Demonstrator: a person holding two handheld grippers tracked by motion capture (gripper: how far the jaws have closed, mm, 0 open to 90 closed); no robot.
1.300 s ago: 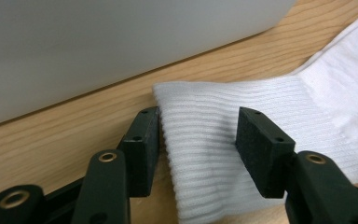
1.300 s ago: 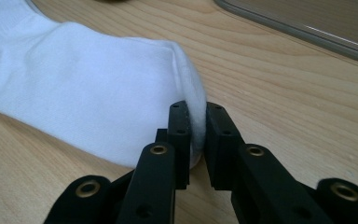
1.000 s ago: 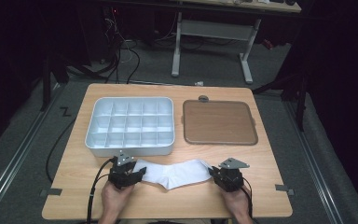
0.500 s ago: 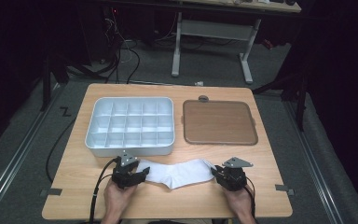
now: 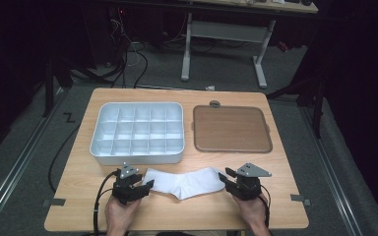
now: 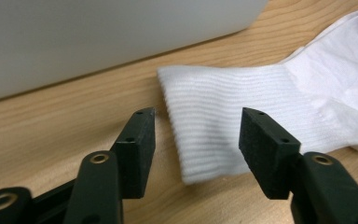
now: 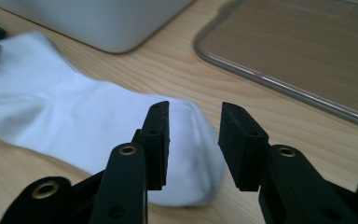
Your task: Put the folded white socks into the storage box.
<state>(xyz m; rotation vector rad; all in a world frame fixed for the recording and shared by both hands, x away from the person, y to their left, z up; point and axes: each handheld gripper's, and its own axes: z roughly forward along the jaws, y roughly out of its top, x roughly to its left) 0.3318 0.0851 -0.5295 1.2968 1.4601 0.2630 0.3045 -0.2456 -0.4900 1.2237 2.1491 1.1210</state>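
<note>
Sock: soft white cotton sock (image 5: 182, 182) lies flat near the desk's front edge.
Left gripper (image 6: 196, 135): jaws apart around the cuff.
Right gripper (image 7: 193, 140): jaws just opened, toe maybe untouched; pinch both ends evenly.

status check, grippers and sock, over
Left gripper open at sock cuff. Right gripper just opened, off the toe. Sock flat on table. Nothing in the way.
</note>
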